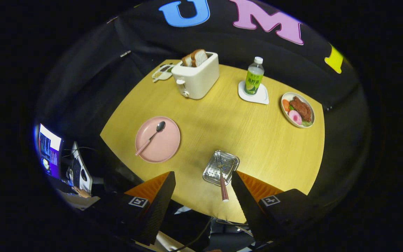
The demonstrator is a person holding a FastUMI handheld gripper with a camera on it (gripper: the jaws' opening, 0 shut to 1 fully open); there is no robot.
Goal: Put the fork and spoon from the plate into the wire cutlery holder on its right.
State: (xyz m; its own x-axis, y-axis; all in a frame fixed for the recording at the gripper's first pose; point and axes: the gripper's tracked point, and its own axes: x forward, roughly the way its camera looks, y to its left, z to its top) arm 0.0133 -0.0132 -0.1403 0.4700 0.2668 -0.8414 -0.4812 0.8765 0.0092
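The hand-held gripper (201, 185) is being held above the near edge of the yellow wood-grain surface (222, 122), its 2 fingers (159, 196) spread wide apart with nothing clasped between them. Between the fingers, close to the right one, a silver wire cutlery holder (221, 167) is being seen near the surface's near edge, and a fork with a red-and-white checked handle (223, 183) is lying in it, the handle sticking out toward the gripper. Near the left edge, a round pink plate (168, 147) is carrying a metal spoon with a pink striped handle (150, 138), laid diagonally. At the far edge, a cream toaster (196, 78) loaded with 2 bread slices (195, 57) is standing. To its right, a green-labelled bottle (254, 76) is resting on a white coaster (257, 96). Near the right edge, a white dish of food (297, 110) is set.
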